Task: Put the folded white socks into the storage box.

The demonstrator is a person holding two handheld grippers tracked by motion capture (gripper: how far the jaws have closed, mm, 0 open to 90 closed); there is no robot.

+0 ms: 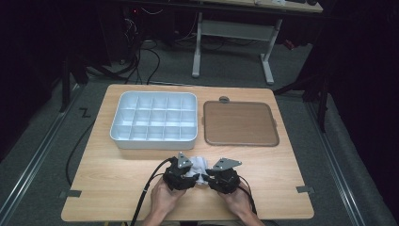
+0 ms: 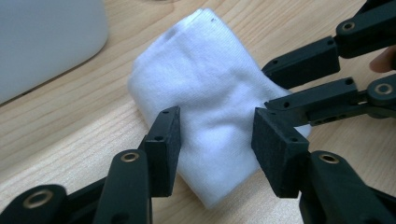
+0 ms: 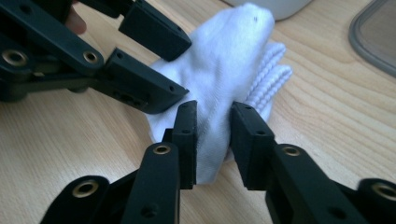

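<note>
Both tongs sit low over the white sock [image 1: 200, 165] at the worktop's [image 1: 117, 188] near edge. Right tongs [image 3: 212, 122] pinch its fold; left tongs [image 2: 215, 126] stand apart, straddling it. I'd keep the right pinch firm and close left squarely before lifting.

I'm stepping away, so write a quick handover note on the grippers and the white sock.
Left gripper: open, jaws astride the sock, not pressing.
Right gripper: shut on the sock, pinching a fold.
Sock: folded on the table, in front of the divided tray; lid lies right of the tray.
Done: sock folded up.
Left: probably placing it in a tray compartment, all of which look unfilled.
</note>
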